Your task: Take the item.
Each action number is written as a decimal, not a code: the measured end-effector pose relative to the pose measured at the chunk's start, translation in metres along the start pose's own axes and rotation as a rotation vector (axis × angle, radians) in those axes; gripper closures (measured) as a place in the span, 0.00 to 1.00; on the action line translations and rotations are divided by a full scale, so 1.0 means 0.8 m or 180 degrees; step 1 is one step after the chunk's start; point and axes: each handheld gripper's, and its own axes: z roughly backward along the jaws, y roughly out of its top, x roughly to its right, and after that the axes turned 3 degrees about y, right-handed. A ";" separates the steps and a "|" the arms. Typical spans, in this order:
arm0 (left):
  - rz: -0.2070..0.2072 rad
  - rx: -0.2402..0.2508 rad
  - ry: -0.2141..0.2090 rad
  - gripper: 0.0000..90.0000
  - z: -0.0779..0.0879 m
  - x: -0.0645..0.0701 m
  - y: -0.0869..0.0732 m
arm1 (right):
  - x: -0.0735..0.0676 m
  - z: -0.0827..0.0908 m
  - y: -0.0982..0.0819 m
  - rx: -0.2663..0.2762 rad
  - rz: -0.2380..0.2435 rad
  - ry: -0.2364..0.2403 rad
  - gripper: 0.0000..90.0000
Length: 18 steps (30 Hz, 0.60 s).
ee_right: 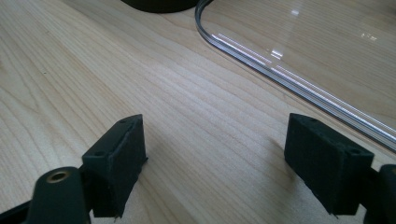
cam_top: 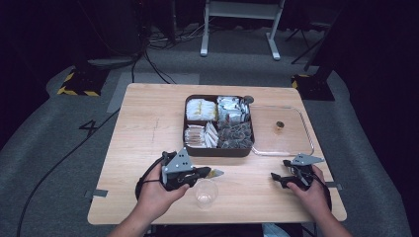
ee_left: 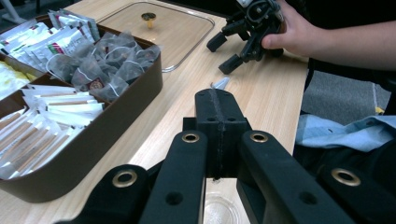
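Looking down in the high view, the left gripper (cam_top: 208,173) pinches a small packet (cam_top: 216,173) close to a clear cup (cam_top: 205,193) (both near the table's (cam_top: 143,148) front edge). Its own view shows its jaws pressed together. In the right gripper view, the right gripper (ee_right: 217,149) stands open, nothing between its jaws.

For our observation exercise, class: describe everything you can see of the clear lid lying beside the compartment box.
The clear lid is a transparent rectangle with rounded corners and a raised rim, glass or plastic by its look. A small brass-coloured knob sits at its middle. It lies flat on the wooden table, knob up, close against the right side of the brown box; whether they touch is unclear. The right tongs stand open just short of its near edge.
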 end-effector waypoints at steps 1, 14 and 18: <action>-0.0009 -0.0021 0.0004 1.00 -0.002 0.002 -0.003 | 0.000 0.000 0.000 0.0000 0.0000 0.0000 0.23; 0.0009 0.0008 -0.0079 1.00 -0.008 0.014 -0.022 | 0.000 0.000 0.000 0.0002 -0.0006 -0.0010 0.23; 0.0017 -0.0002 -0.0100 1.00 -0.009 0.014 -0.024 | 0.000 0.000 0.000 0.0002 -0.0005 -0.0011 0.23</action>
